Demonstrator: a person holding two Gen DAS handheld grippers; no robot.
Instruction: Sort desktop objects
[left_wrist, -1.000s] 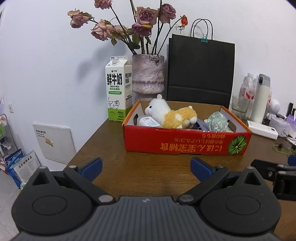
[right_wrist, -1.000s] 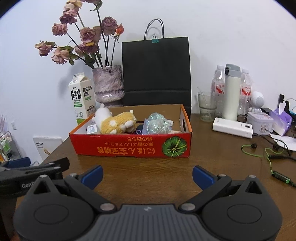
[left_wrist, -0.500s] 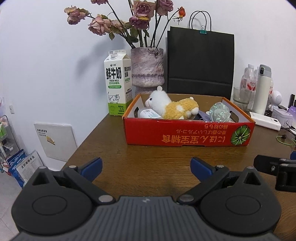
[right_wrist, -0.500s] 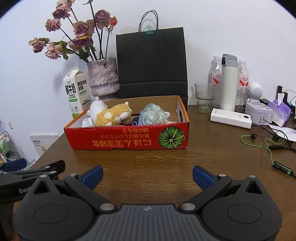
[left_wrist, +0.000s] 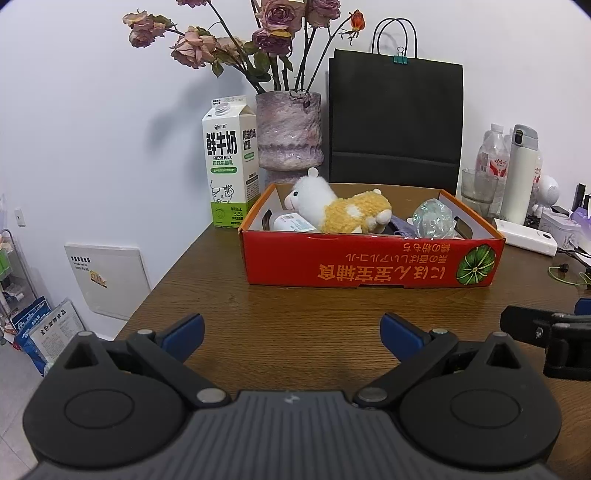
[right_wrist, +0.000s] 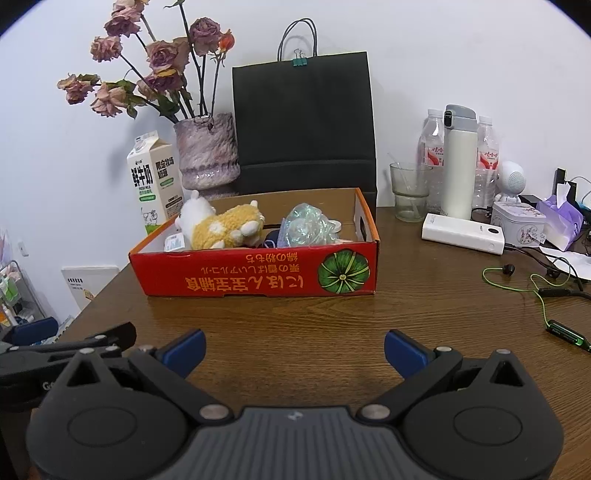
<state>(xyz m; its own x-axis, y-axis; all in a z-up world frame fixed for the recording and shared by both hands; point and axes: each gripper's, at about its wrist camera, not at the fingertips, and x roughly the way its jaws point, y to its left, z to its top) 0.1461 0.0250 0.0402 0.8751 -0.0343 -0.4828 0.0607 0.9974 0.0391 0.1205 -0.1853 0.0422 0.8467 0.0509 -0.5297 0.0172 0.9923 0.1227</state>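
Observation:
A red cardboard box (left_wrist: 369, 264) (right_wrist: 258, 275) stands on the brown wooden table. In it lie a white and yellow plush alpaca (left_wrist: 340, 210) (right_wrist: 218, 225), a crumpled clear plastic wrap (left_wrist: 434, 219) (right_wrist: 306, 229), a small white container (left_wrist: 290, 222) and a dark item partly hidden. My left gripper (left_wrist: 291, 330) is open and empty, low over the table in front of the box. My right gripper (right_wrist: 295, 349) is open and empty, beside it to the right.
Behind the box stand a milk carton (left_wrist: 229, 162), a vase of dried roses (left_wrist: 290, 133) and a black paper bag (left_wrist: 395, 122). At the right are a glass (right_wrist: 410, 192), a white flask (right_wrist: 460, 162), water bottles, a white power bank (right_wrist: 463, 232), a tin, tissues and green earphones (right_wrist: 535, 291).
Both grippers have drawn back from the box and risen a little; the box looks smaller and farther. Both stay open and empty.

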